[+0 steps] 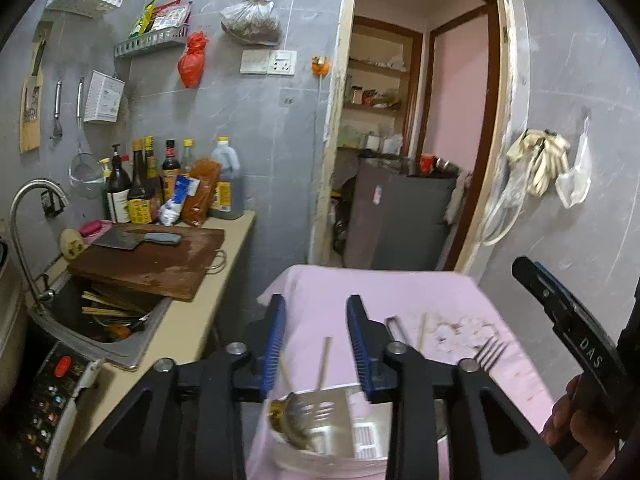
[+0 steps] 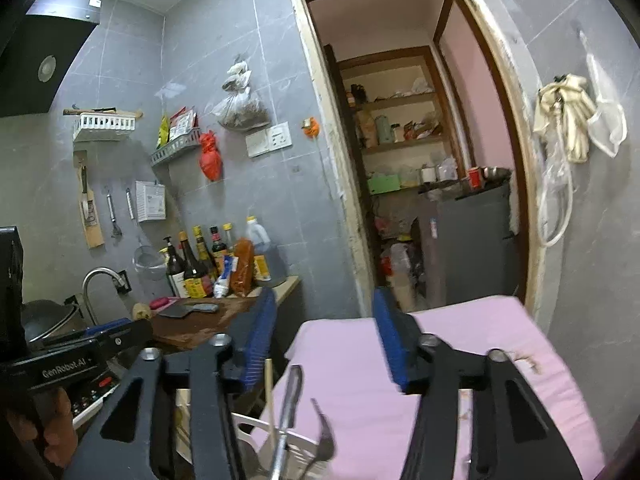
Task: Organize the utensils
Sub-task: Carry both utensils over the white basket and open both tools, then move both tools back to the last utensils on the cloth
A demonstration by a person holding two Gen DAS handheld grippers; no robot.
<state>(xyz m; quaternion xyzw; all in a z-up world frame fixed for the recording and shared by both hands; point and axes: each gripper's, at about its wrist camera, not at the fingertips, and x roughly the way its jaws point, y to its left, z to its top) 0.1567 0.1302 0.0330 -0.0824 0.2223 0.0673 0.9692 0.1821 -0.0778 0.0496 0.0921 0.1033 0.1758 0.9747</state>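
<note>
Two tools, left [image 1: 316,344] and right [image 2: 324,340], hang wide apart, holding nothing, over the pink table [image 1: 400,292]. Utensils stand in a holder [image 1: 360,436] at its near edge; a fork [image 1: 490,350] lies beside it.

Black left gripper [image 1: 316,344], blue ribbed pads [image 1: 275,340], silver screws, possibly bare skin

Cleaver [image 1: 138,239] lies on cutting board [image 1: 160,264] beside bottles [image 1: 160,184].
</note>
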